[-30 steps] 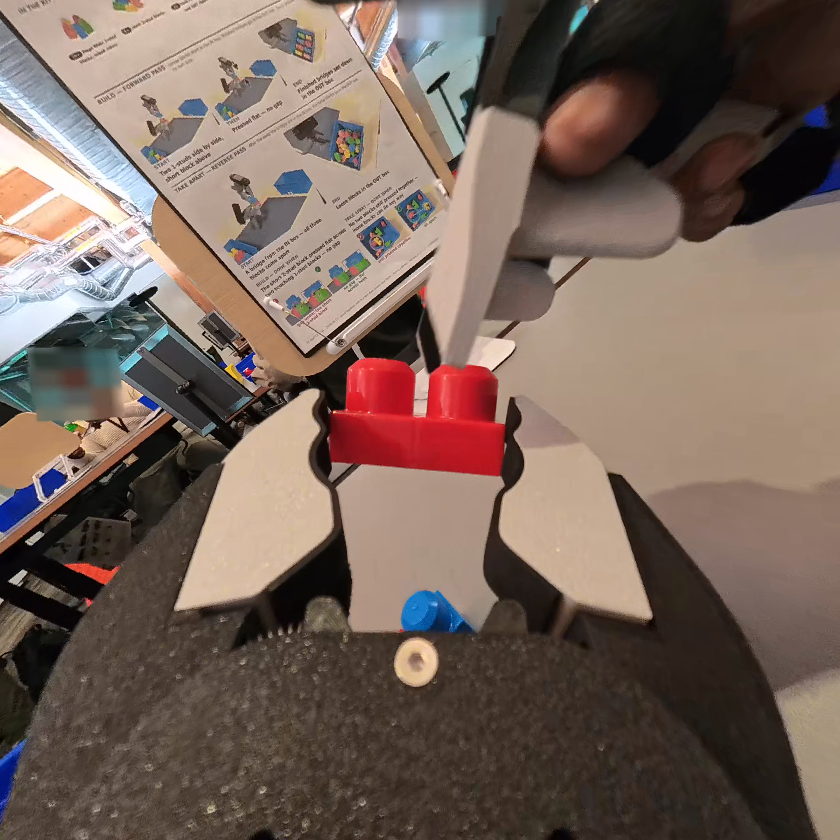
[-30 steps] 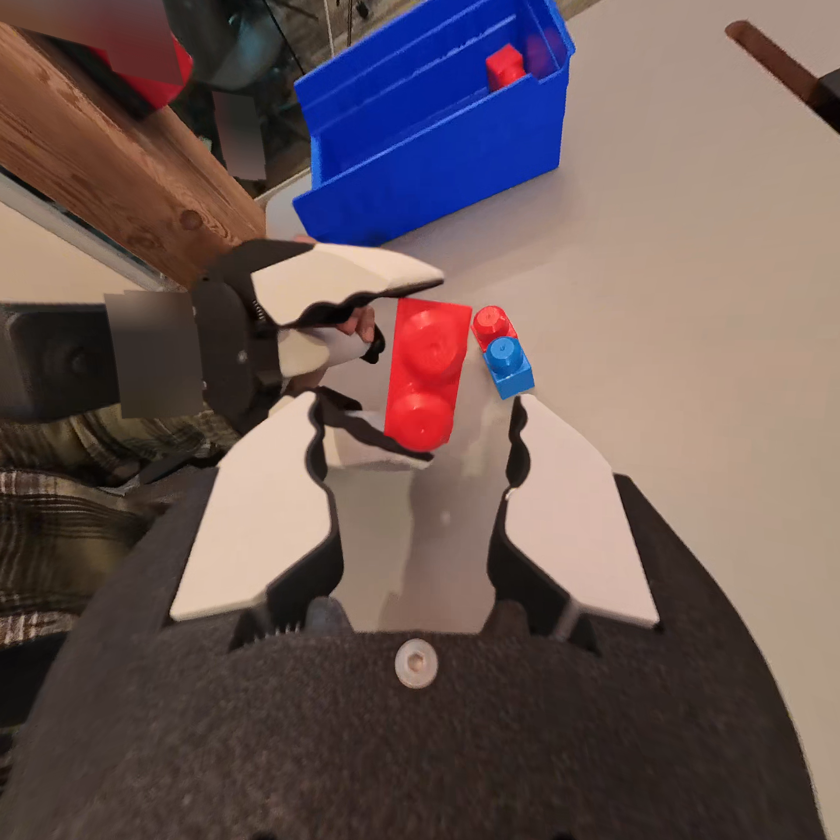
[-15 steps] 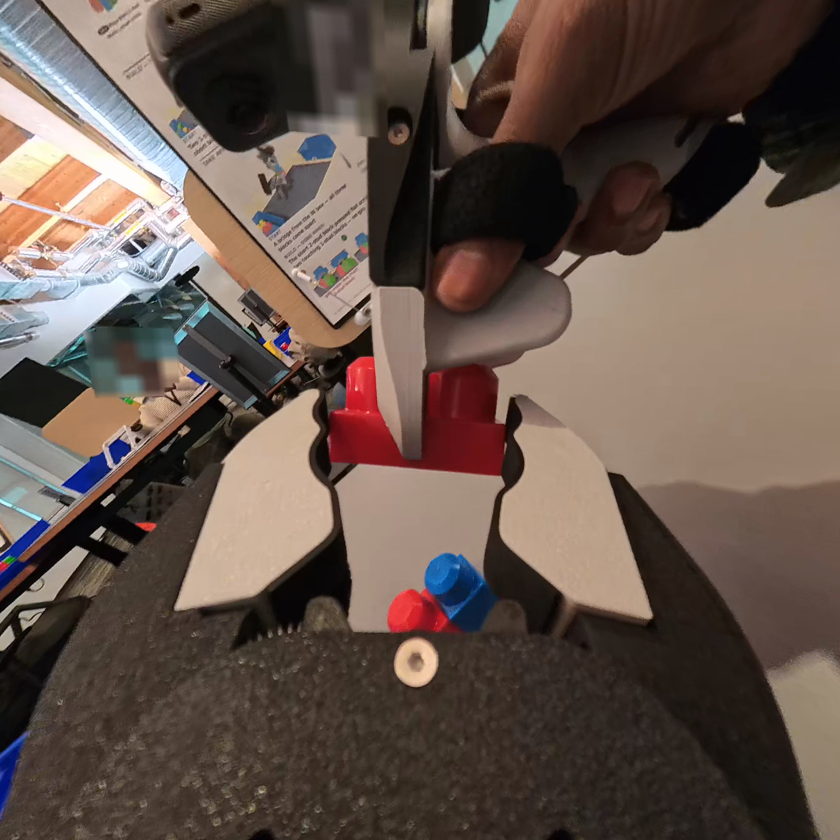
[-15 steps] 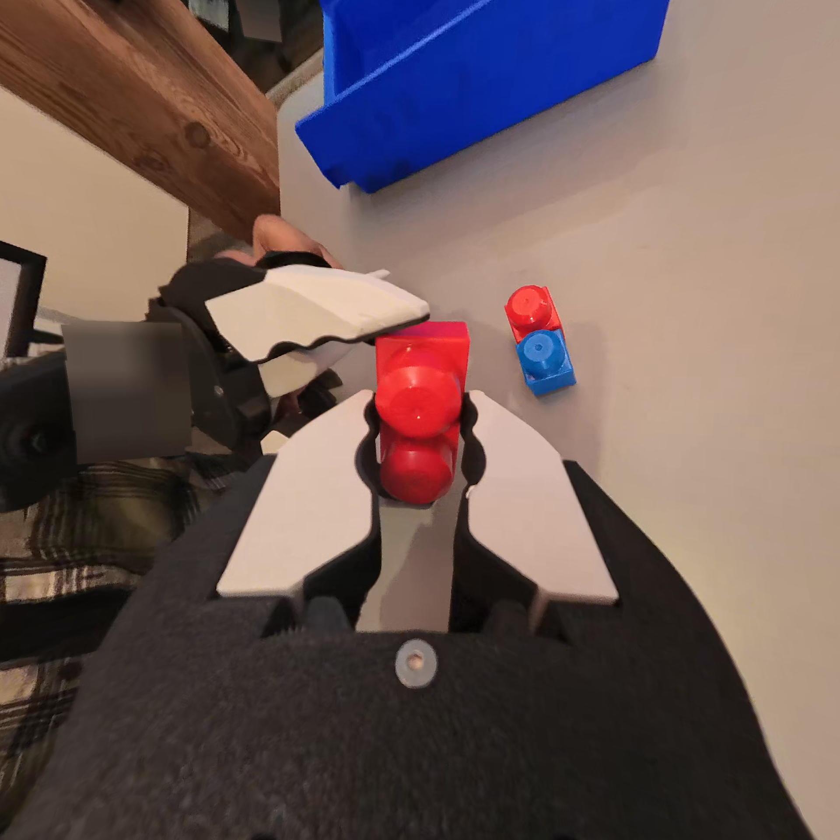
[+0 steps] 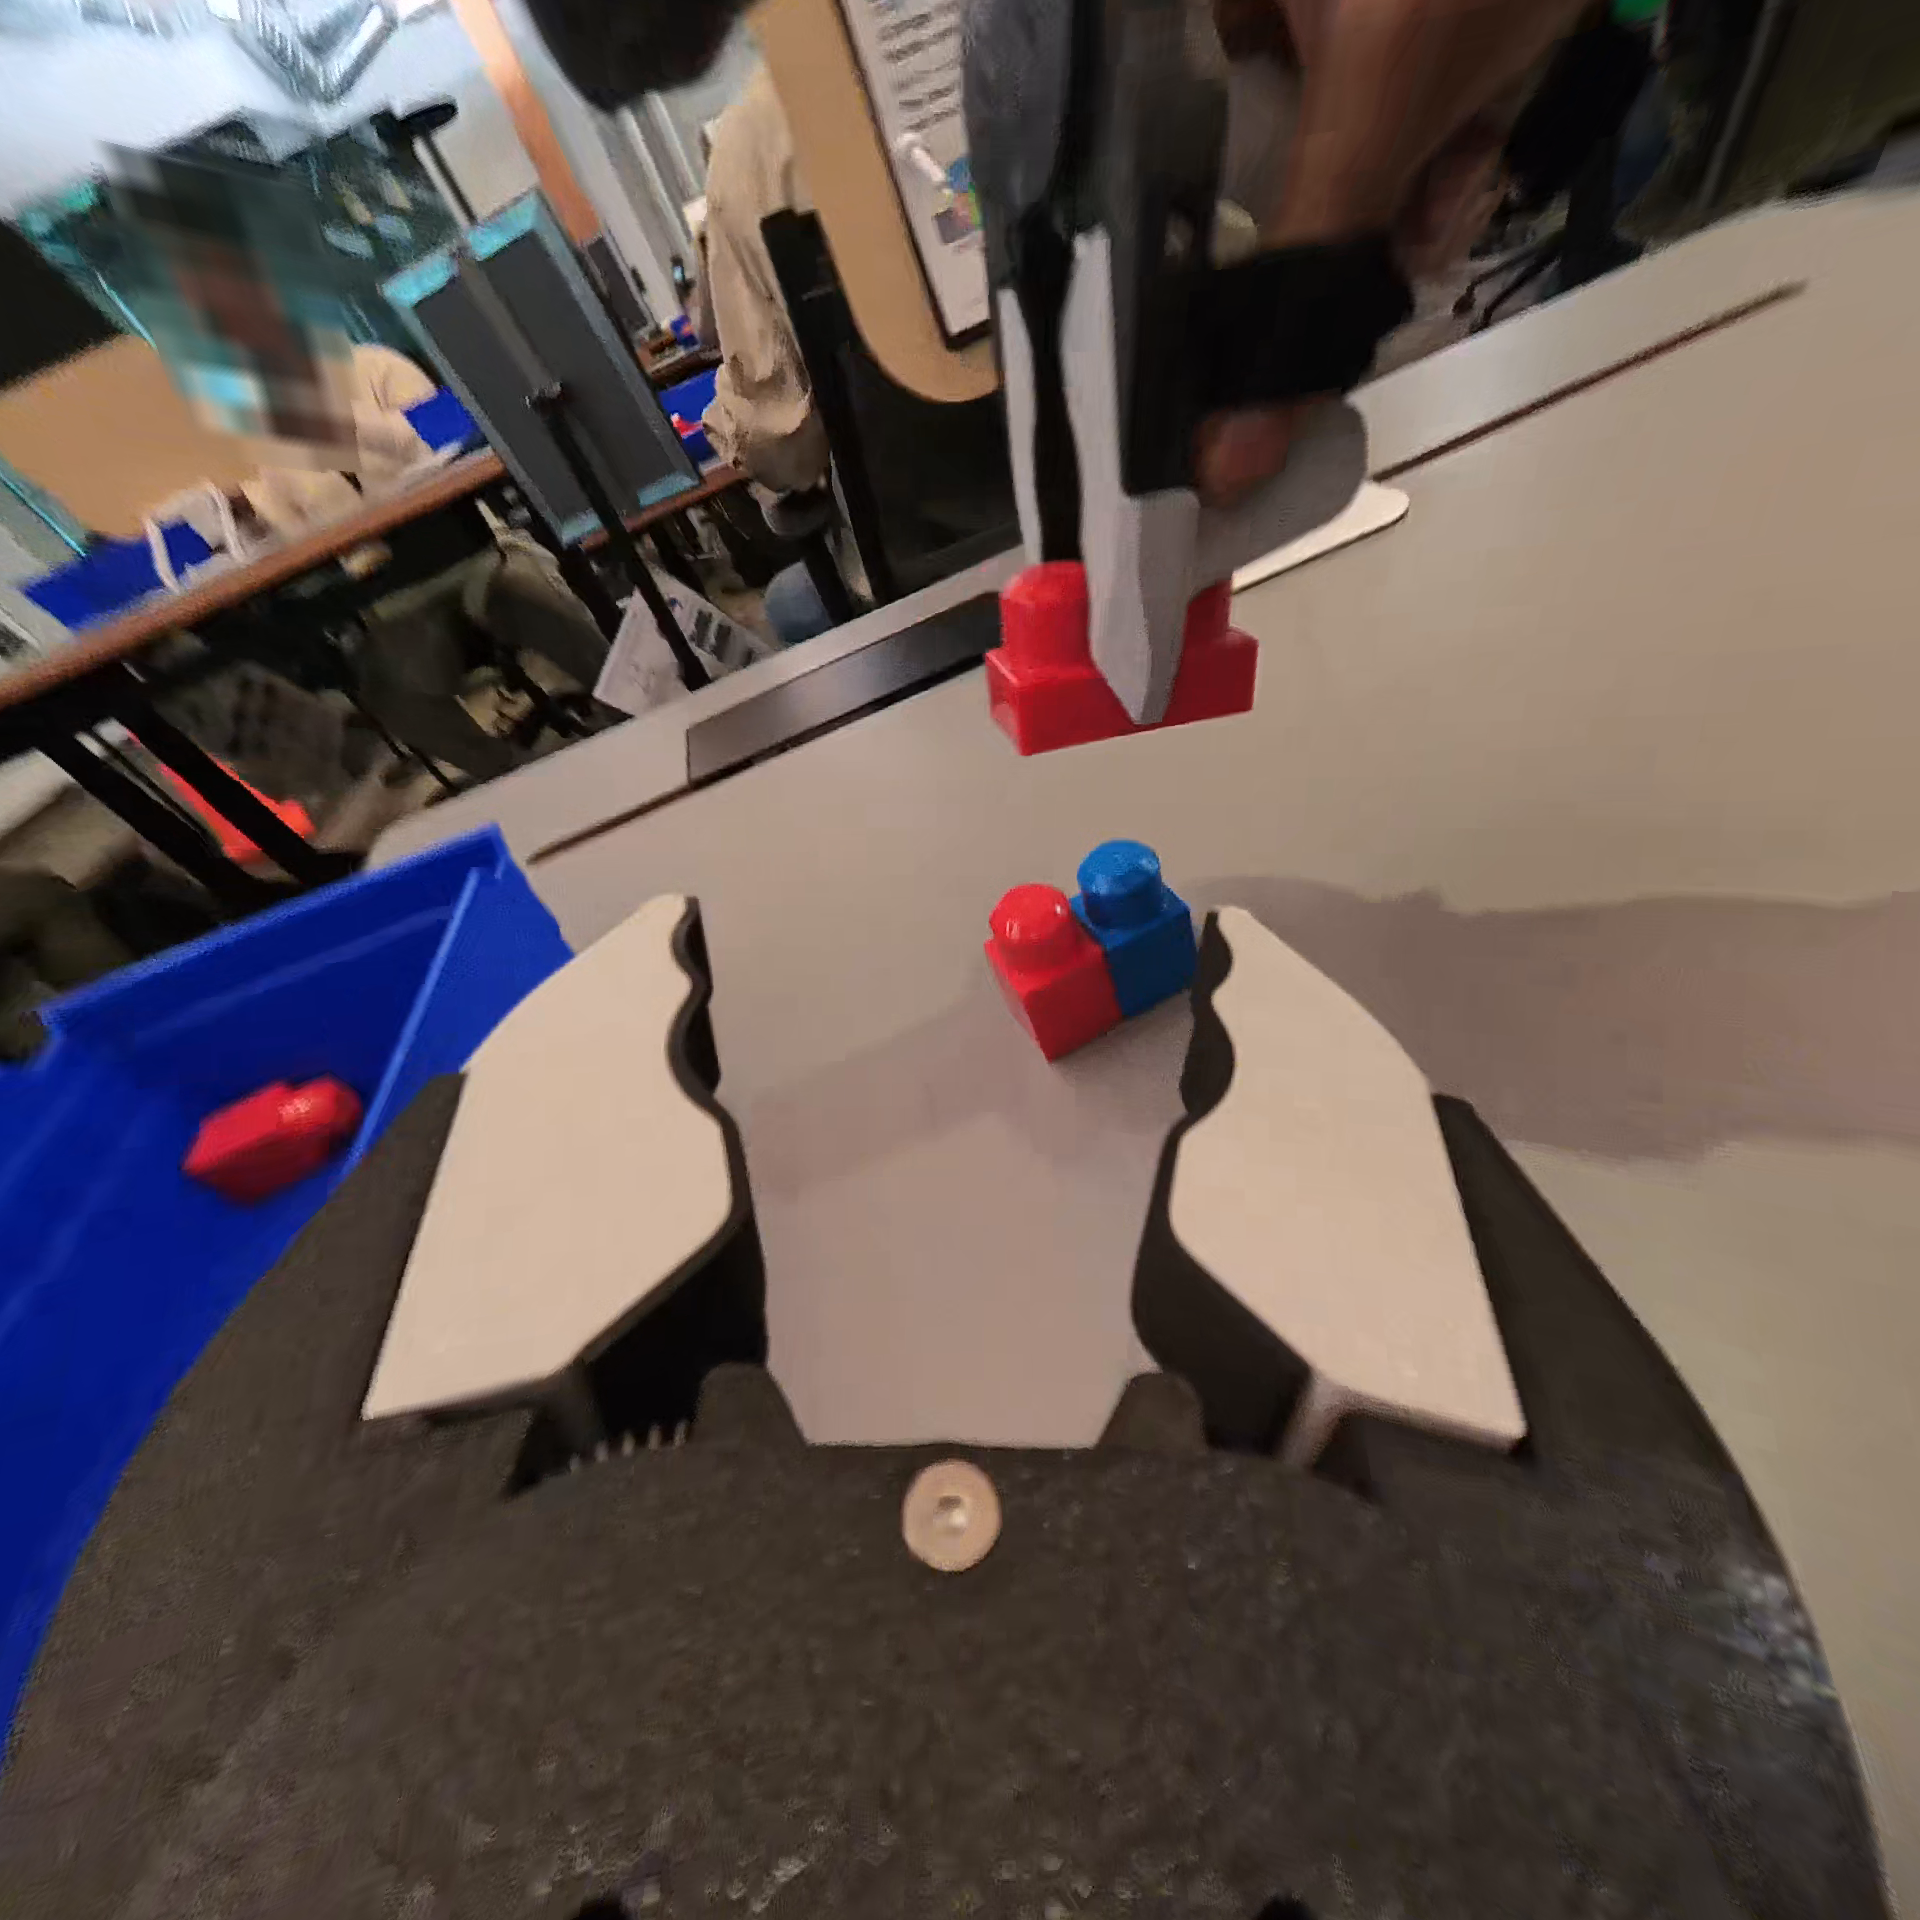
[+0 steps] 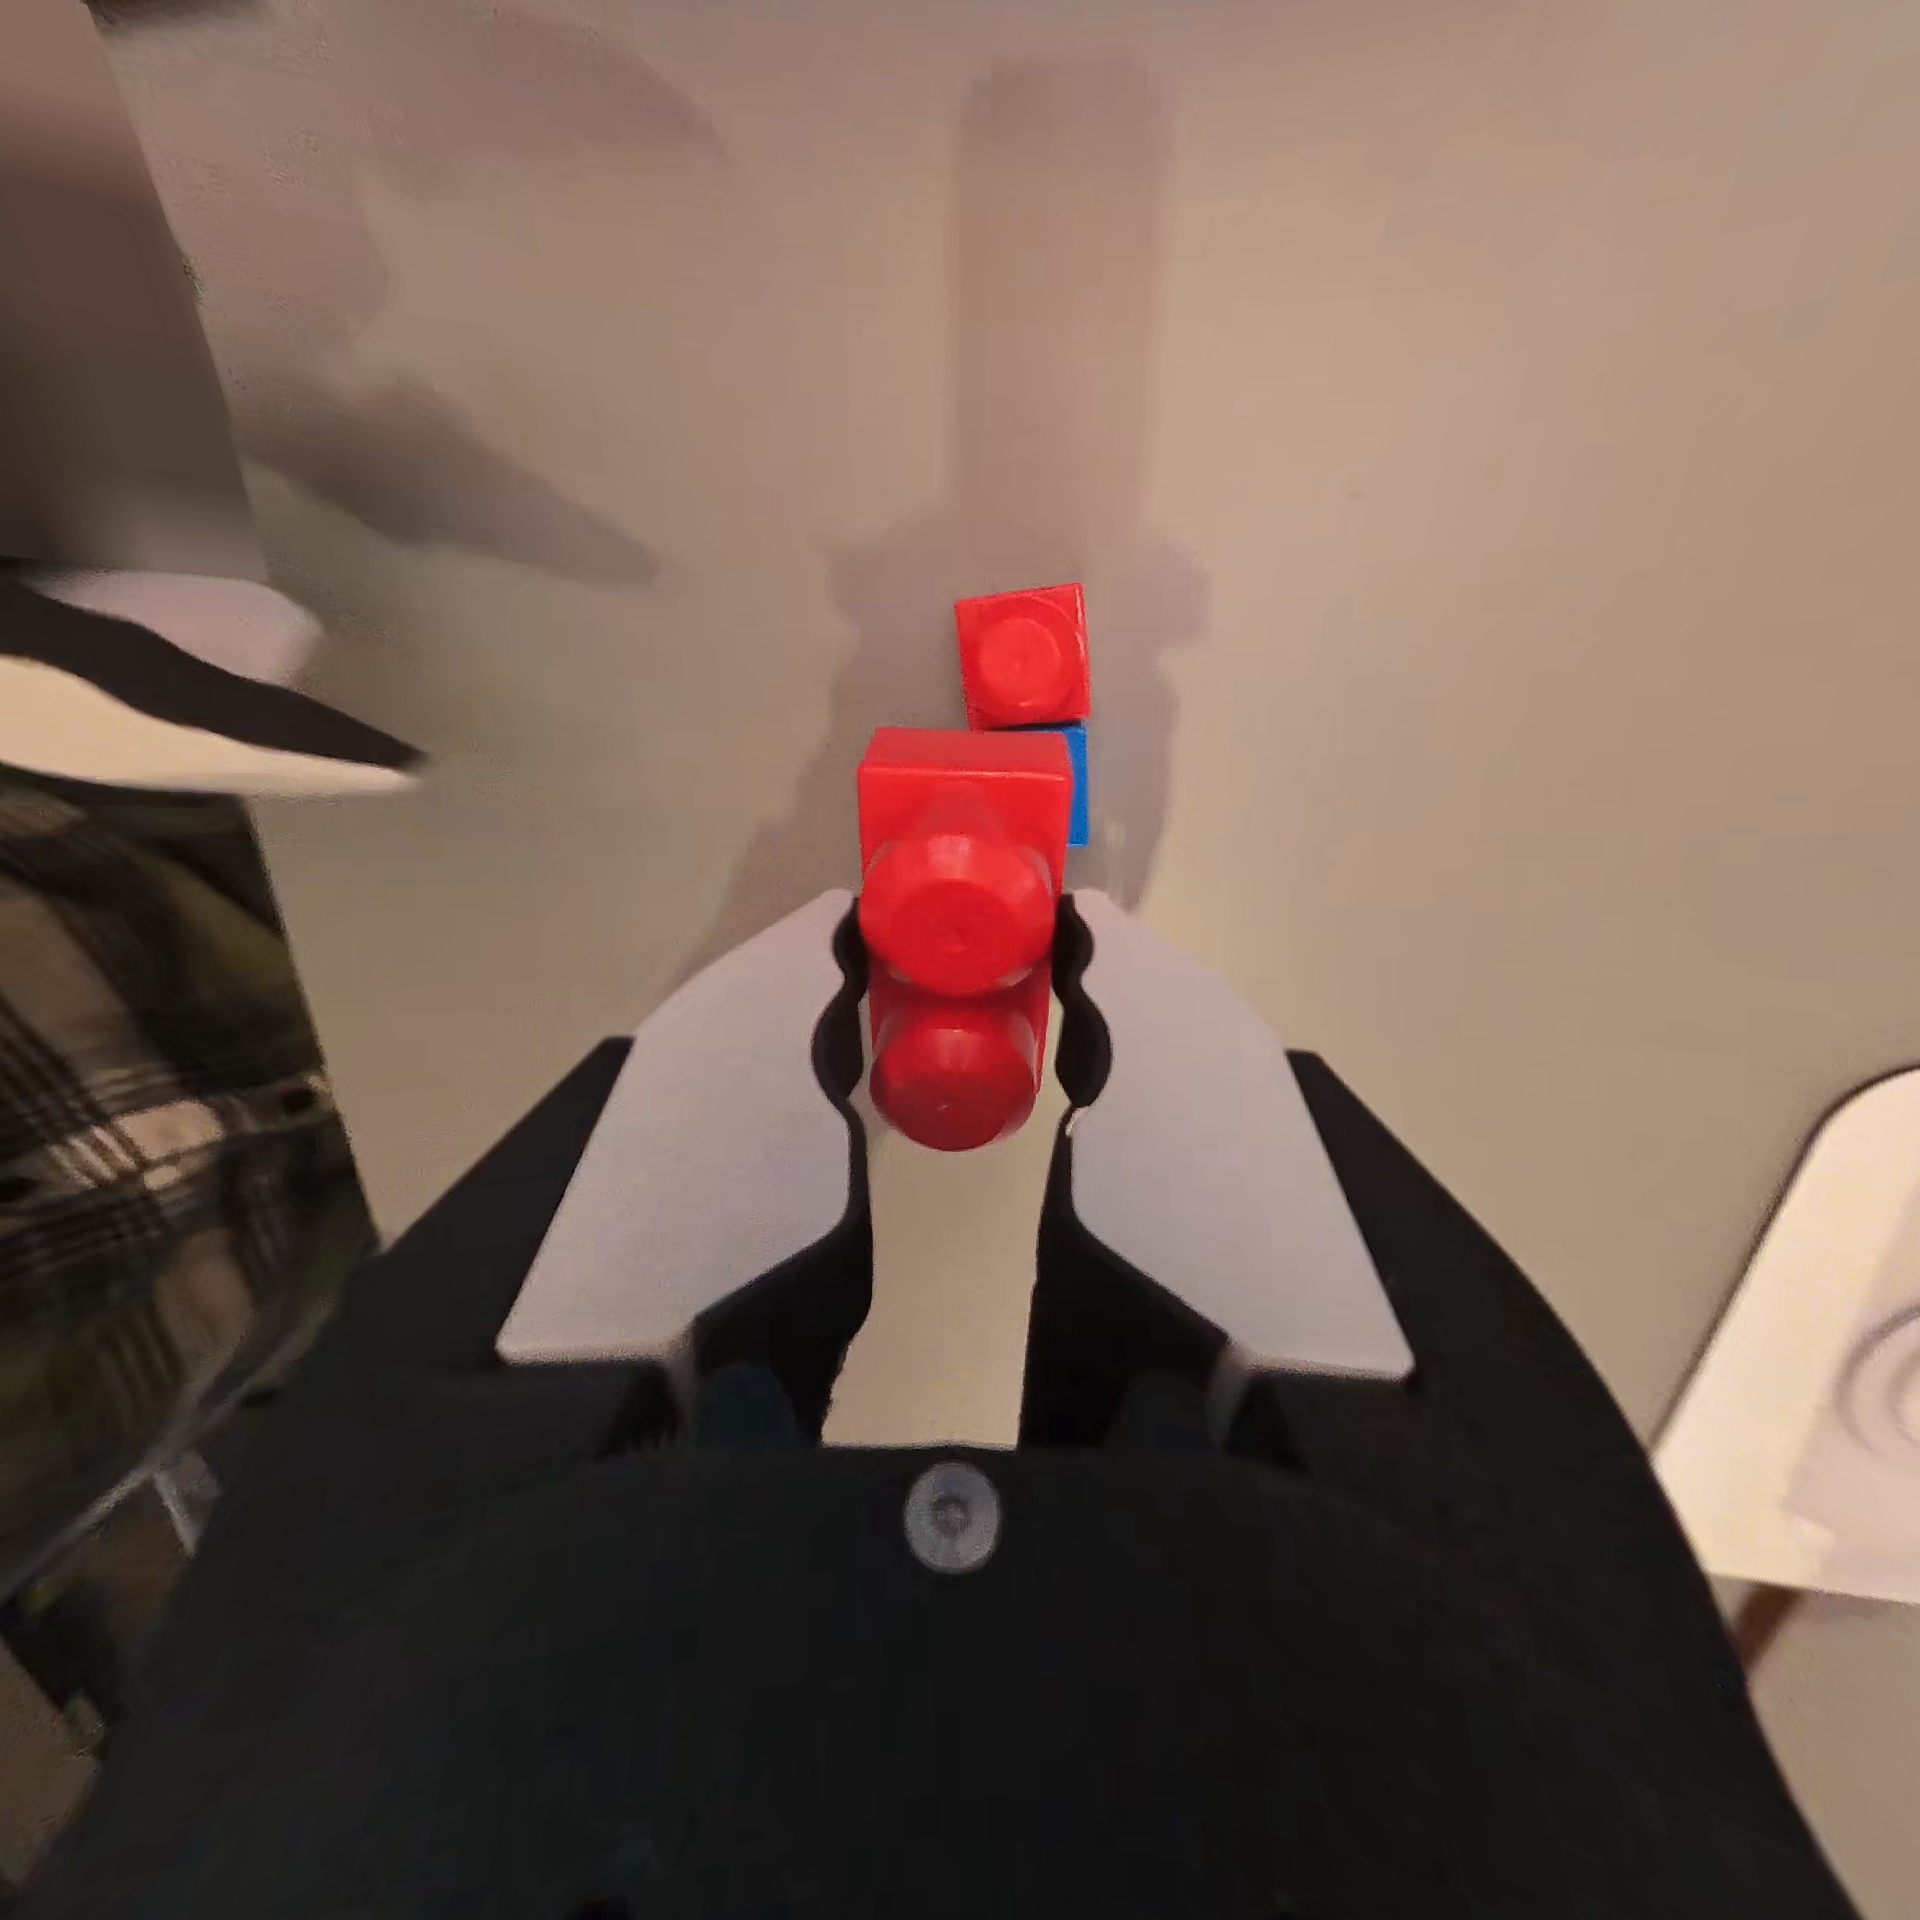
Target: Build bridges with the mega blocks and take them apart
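The grey desk (image 5: 1558,790) carries a blue bin (image 5: 208,1039) at its left edge, with one red block (image 5: 272,1135) lying inside. A second ago the left gripper (image 5: 951,1049) pinched the red two-stud block (image 6: 961,914); now its jaws stand spread and empty, and the right gripper (image 6: 961,997) has taken over, jaws pressed on the block's sides and holding it in the air. The handover looks complete. Below it, a small red single-stud block (image 5: 1044,977) and a blue one (image 5: 1132,935) sit touching on the desk, probably the bridge's two piers, though motion blur makes alignment hard to judge.

Left claw (image 5: 940,997) agape, right claw (image 6: 961,935) clamped.
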Available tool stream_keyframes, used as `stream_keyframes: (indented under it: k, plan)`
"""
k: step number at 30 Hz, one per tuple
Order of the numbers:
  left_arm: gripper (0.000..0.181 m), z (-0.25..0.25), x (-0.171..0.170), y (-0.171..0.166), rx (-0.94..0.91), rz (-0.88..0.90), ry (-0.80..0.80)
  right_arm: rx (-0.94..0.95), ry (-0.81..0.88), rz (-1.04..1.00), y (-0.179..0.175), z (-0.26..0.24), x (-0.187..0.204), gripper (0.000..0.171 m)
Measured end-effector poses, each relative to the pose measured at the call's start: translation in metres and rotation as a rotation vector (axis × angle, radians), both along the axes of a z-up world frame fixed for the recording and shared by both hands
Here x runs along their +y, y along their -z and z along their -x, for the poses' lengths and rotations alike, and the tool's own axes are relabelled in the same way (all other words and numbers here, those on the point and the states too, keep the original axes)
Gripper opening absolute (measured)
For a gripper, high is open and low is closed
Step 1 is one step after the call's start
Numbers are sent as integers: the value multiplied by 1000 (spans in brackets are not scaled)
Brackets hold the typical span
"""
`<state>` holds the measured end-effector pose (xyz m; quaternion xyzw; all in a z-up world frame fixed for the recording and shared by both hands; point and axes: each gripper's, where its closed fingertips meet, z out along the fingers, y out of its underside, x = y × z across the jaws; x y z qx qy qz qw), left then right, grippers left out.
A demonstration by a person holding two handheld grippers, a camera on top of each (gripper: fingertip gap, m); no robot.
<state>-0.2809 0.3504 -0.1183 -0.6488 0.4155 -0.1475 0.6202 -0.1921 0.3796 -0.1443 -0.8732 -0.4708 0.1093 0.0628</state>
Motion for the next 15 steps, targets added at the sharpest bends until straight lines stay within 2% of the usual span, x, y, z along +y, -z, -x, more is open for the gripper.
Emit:
stream_keyframes:
  k: [7, 15]
  plan:
    - [87, 60, -7, -13, -257, 260, -6, -180, -130, 29, 30, 11, 18, 34]
    - [84, 78, 0, -14, -343, 321, -11, -229, -175, 58, 48, 20, 20, 34]
